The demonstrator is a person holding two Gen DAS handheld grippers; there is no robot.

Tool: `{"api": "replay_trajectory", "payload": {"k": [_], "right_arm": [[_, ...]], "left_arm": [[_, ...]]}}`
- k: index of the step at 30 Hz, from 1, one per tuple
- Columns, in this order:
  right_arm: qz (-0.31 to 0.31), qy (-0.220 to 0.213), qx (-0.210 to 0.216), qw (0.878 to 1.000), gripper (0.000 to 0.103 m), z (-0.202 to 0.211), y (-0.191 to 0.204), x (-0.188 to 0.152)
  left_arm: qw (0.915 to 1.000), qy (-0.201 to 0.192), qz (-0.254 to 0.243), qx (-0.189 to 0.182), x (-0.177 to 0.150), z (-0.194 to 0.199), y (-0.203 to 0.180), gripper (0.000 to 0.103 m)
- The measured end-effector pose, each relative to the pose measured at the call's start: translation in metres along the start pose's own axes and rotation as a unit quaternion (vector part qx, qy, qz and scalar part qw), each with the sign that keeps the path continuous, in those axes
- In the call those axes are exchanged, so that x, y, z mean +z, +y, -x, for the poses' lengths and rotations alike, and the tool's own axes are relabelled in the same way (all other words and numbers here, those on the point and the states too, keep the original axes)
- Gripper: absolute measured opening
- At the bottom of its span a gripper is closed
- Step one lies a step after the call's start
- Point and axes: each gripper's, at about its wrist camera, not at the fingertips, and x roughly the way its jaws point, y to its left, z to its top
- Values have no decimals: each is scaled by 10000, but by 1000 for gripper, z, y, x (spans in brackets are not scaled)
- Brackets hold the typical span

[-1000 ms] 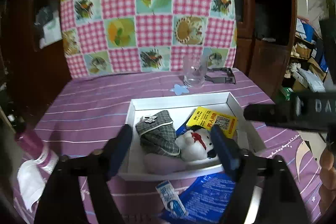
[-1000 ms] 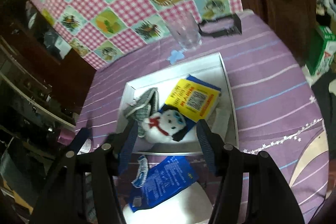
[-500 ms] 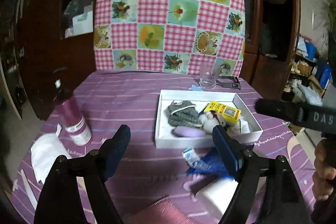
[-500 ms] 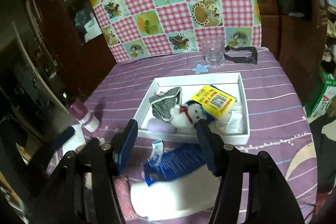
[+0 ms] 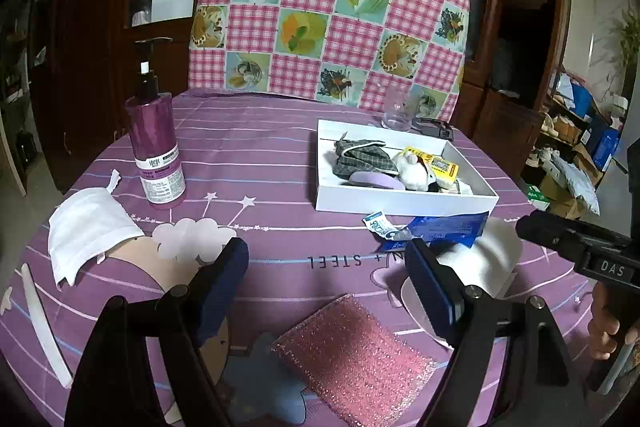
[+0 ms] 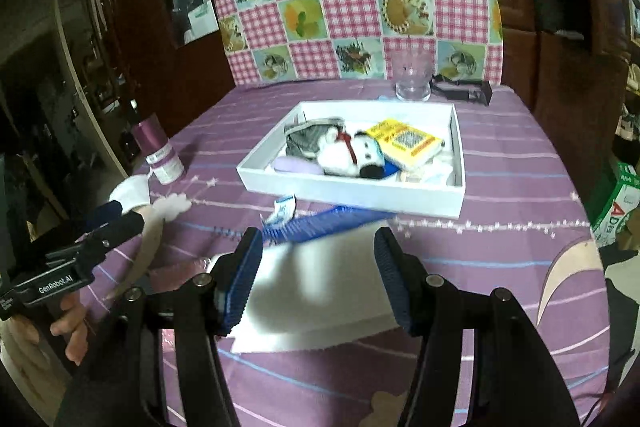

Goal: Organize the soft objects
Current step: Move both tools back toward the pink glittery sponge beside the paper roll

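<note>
Lying at the far left of the purple striped tablecloth (image 5: 256, 147), a white pleated cloth face mask (image 5: 86, 227) sits flat and crumpled at one edge. Just behind it stands a cylindrical purple plastic pump bottle (image 5: 154, 143) with a black pump head and a white label (its print is too small to read). The left gripper (image 5: 326, 281) hangs over the cloth with its blue ribbed pads well apart and nothing between them; below it lies a pink glittery rectangular sponge (image 5: 354, 355), coarse and sparkling. Upside-down lettering printed on the cloth reads "STEEL".

Further right sits the white rectangular cardboard tray (image 5: 400, 203), shallow and straight-walled. Inside it lie a grey plaid fabric pouch (image 5: 360, 159), a flat lilac oval pad (image 5: 374, 181), a fluffy white plush toy (image 6: 348, 155) with a red scarf and a black end, and a yellow paper packet (image 6: 408, 143) bearing a QR code. In front of the tray, touching its near wall, lie a small white and blue sachet (image 5: 378, 223) and a glossy blue plastic pouch (image 5: 444, 229), the pouch resting on a soft white folded cloth (image 5: 488, 259). A clear drinking glass (image 6: 412, 75) stands behind the tray.

The right gripper (image 6: 318, 277) hovers above that white cloth, pads apart and holding nothing. Its body reads "DAS" in the left view; the left gripper's body reads "GenRobot.AI".
</note>
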Motion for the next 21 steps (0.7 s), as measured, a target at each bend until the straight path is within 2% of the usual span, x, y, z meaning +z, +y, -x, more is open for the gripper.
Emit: {"api": "replay_trajectory", "payload": {"k": [3,5,10,13,17,21], "right_arm": [[-13,83,-67,9999,59,-3,-3,-4],[-104,67,-40,9999,59,-2,-5,-4],[-251,-41,148,9996,59,3,-4,-3],[-184,-28,218,9996,59,4,2,-4],[18,85,390,9992,59,4,16,-6],[273,213,840,9959,59,4,44,-3]], "left_arm": [[9999,94,0,87,-10,-2,5,81],[9998,195,27,-75,-11,2,13,81],[9971,157,749,-48,-6,10,53,81],[9925,370,1164,-46,-6,6,72,81],[9913,719,1062,286,-9,0,74,81],[9892,821,965,739,-9,-1,77,80]]}}
